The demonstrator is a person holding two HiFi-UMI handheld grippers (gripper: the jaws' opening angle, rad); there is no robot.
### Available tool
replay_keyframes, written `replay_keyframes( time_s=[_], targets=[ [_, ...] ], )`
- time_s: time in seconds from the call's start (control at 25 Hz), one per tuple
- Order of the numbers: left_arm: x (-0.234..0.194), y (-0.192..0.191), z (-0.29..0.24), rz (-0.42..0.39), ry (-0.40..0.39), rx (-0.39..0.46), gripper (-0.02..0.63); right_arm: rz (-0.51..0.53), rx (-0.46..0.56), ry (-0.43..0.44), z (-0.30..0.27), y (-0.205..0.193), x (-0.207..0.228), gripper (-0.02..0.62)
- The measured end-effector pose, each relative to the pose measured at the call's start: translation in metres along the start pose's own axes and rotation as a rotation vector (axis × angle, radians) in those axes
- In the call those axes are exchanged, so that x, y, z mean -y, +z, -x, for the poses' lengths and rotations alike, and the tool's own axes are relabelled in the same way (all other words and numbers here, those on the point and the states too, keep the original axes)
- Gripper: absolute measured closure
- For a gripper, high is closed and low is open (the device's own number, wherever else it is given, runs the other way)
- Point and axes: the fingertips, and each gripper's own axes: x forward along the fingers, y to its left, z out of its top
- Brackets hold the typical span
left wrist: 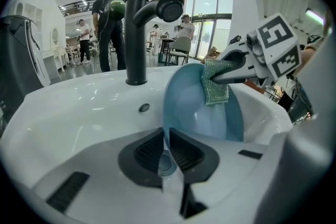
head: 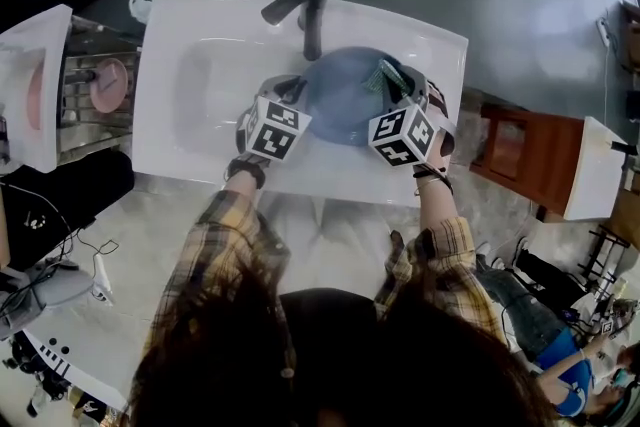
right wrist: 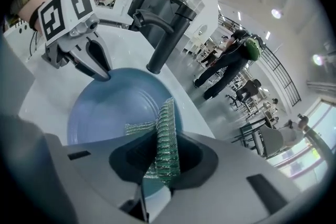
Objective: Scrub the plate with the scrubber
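Observation:
A blue plate (head: 345, 100) stands tilted in the white sink (head: 195, 85), just under the black faucet (head: 305, 5). My left gripper (head: 290, 95) is shut on the plate's near-left rim (left wrist: 167, 131); in the right gripper view its dark jaws (right wrist: 100, 68) pinch the plate (right wrist: 113, 107) edge. My right gripper (head: 395, 80) is shut on a green mesh scrubber (head: 388, 77). The scrubber (left wrist: 216, 84) hangs against the plate's inner face near its upper rim. Between the right jaws the scrubber (right wrist: 165, 139) stands folded upright.
The faucet (left wrist: 135, 18) rises close behind the plate. A drain overflow hole (left wrist: 144, 108) sits in the basin wall. A pink dish (head: 108, 83) rests on a rack left of the sink. A wooden stool (head: 520, 150) stands to the right. People stand in the background.

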Motion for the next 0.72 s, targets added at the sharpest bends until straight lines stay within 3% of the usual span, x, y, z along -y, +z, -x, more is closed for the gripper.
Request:
replay_keyframes(
  time_s=[0.44,0.72],
  targets=[
    [-0.002,-0.002,-0.004,0.014,0.003,-0.003,0.578,-0.014,0.129,0.039,-0.021,0.064,-0.030,0.508],
    [-0.001,-0.007,-0.006,0.006,0.010,-0.020,0.578,-0.035,0.122,0.152,-0.021,0.058,-0.079,0.511]
  ],
)
